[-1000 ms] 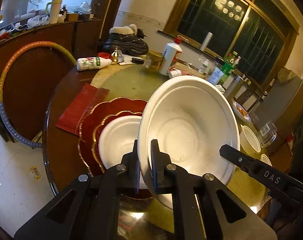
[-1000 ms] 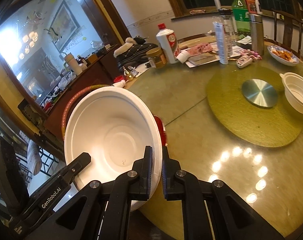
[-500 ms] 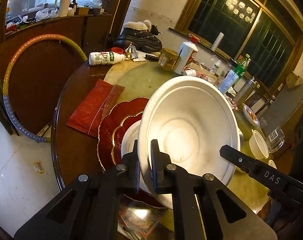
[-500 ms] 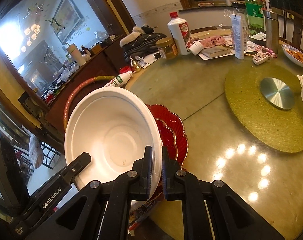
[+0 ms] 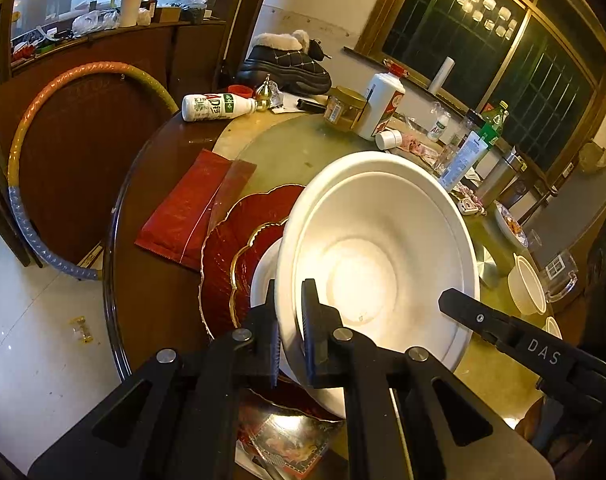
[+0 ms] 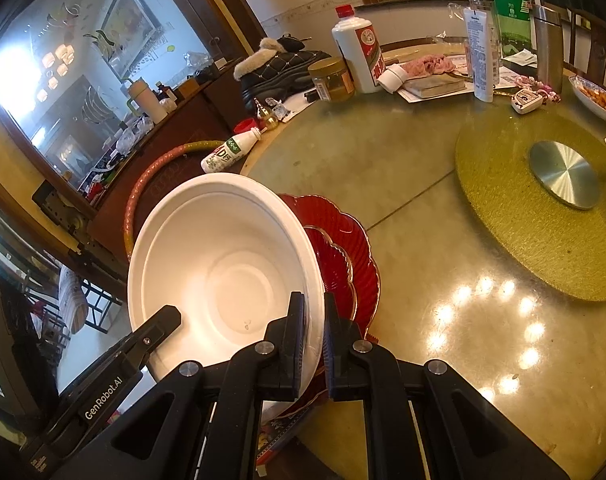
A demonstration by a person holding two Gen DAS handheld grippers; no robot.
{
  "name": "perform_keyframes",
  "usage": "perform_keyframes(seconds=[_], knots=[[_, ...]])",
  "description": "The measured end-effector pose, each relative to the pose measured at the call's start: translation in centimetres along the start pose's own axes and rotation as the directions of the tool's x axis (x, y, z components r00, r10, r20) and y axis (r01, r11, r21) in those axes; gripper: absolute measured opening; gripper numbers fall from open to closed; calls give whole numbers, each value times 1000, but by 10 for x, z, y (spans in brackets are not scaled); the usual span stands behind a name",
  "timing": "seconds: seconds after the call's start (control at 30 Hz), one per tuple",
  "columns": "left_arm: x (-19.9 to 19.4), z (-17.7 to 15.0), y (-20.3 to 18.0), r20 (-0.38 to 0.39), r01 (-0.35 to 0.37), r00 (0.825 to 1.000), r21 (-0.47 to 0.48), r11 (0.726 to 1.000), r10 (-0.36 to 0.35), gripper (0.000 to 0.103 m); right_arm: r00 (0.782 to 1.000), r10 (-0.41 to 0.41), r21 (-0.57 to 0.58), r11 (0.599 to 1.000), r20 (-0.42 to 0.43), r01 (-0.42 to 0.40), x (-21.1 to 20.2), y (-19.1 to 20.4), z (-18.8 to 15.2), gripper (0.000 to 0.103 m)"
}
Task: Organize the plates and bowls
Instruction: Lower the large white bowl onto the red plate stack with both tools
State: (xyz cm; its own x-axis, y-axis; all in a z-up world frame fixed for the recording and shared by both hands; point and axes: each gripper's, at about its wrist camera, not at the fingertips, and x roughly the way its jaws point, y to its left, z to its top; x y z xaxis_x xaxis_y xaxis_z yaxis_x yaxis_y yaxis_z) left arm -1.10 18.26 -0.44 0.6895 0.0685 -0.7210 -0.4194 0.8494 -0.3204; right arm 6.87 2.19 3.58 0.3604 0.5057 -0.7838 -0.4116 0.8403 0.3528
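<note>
Left gripper (image 5: 289, 320): jaws nearly closed, clamped on the near rim of the large white bowl (image 5: 377, 264), one finger inside, one outside.
Right gripper (image 6: 313, 328): likewise pinched tight on the opposite rim of the same bowl.
Large white bowl: held tilted between both grippers above the stacked red plates (image 5: 231, 256) with gold edges, over a smaller white dish (image 5: 263, 276), at the round table's (image 6: 403, 184) edge.

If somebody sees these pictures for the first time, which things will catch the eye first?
First comes the big white bowl, gripped at opposite rims by the left gripper and the right gripper. Just behind it are red plates with gold edges, stacked near the table's edge.
</note>
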Motion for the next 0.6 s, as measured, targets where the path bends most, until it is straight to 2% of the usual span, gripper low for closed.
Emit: perform_keyframes(seconds=[0.6], knots=[[6, 2, 2, -23, -24, 999, 2, 1000, 24, 7, 1000, -2, -1, 1000, -24, 2, 7, -1, 3, 8]])
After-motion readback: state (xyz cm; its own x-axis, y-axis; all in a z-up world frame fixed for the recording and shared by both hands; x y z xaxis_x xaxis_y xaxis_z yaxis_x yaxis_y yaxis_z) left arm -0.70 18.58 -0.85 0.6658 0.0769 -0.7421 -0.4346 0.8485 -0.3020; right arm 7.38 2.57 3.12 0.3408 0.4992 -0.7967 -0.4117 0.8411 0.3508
